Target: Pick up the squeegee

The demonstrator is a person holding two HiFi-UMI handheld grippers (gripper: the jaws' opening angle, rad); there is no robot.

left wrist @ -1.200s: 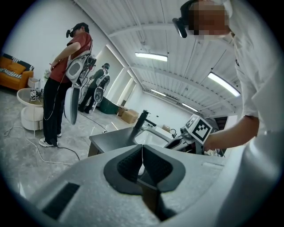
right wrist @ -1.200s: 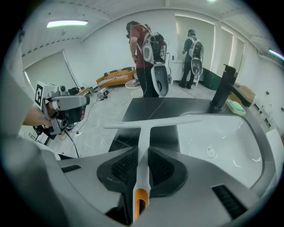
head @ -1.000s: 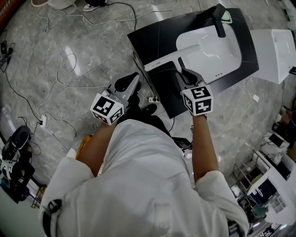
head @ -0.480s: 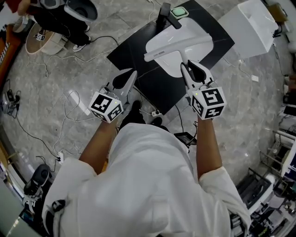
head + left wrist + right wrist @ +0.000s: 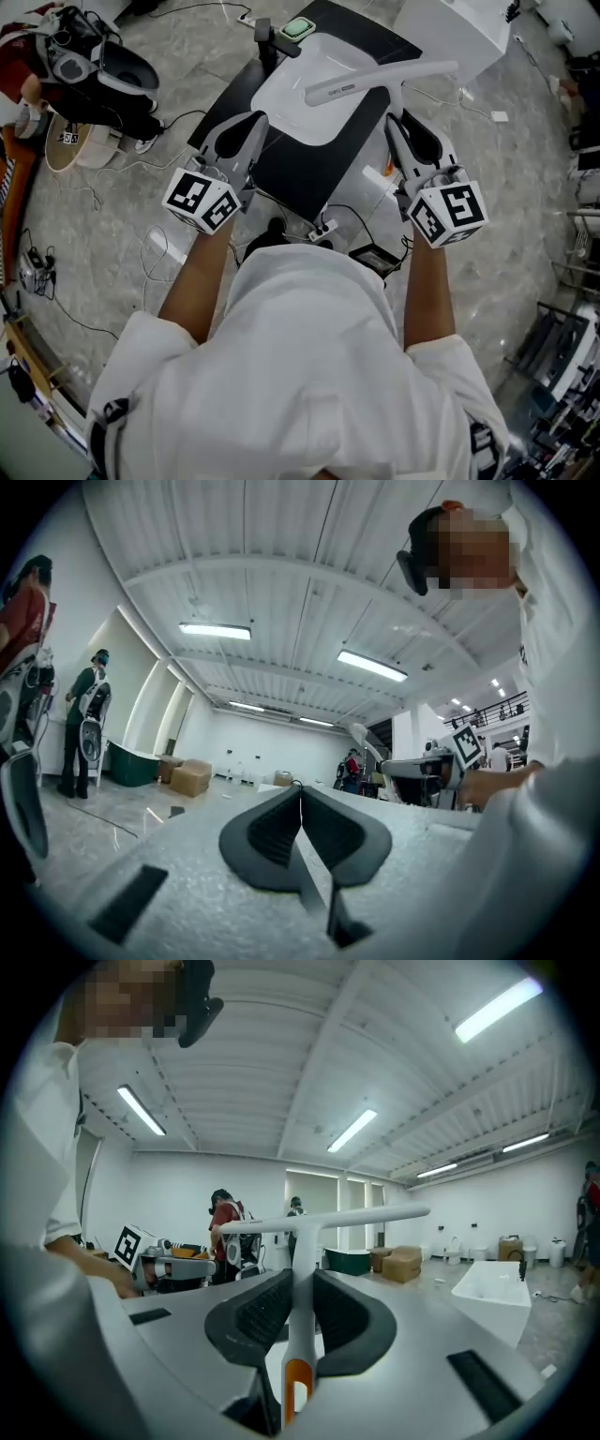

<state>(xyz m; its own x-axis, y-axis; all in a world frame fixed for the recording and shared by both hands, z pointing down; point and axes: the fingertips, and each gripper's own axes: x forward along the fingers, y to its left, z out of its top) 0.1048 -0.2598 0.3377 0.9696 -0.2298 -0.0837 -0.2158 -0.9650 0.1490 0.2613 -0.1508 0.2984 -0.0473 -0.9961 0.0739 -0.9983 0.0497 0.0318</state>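
Observation:
The squeegee (image 5: 380, 80) is white and T-shaped, with an orange mark low on its handle (image 5: 298, 1377). My right gripper (image 5: 401, 127) is shut on that handle, and the blade (image 5: 323, 1223) stands crosswise beyond the jaws, held in the air at level height. My left gripper (image 5: 248, 127) is to the left of it, shut and empty, its black pads (image 5: 281, 832) meeting in a thin line. Both grippers hang above the white basin (image 5: 291, 98) set in a black counter (image 5: 309, 169).
A black faucet (image 5: 265, 39) and a green sponge (image 5: 300, 26) sit at the basin's far end. A second white basin (image 5: 459, 33) lies on the floor at the upper right. Cables and a power strip (image 5: 323, 230) lie near my feet. People stand at the upper left (image 5: 75, 66).
Both grippers have risen and spread apart, and the right one has carried the squeegee up off the basin. The head view has swung, so the counter sits further left.

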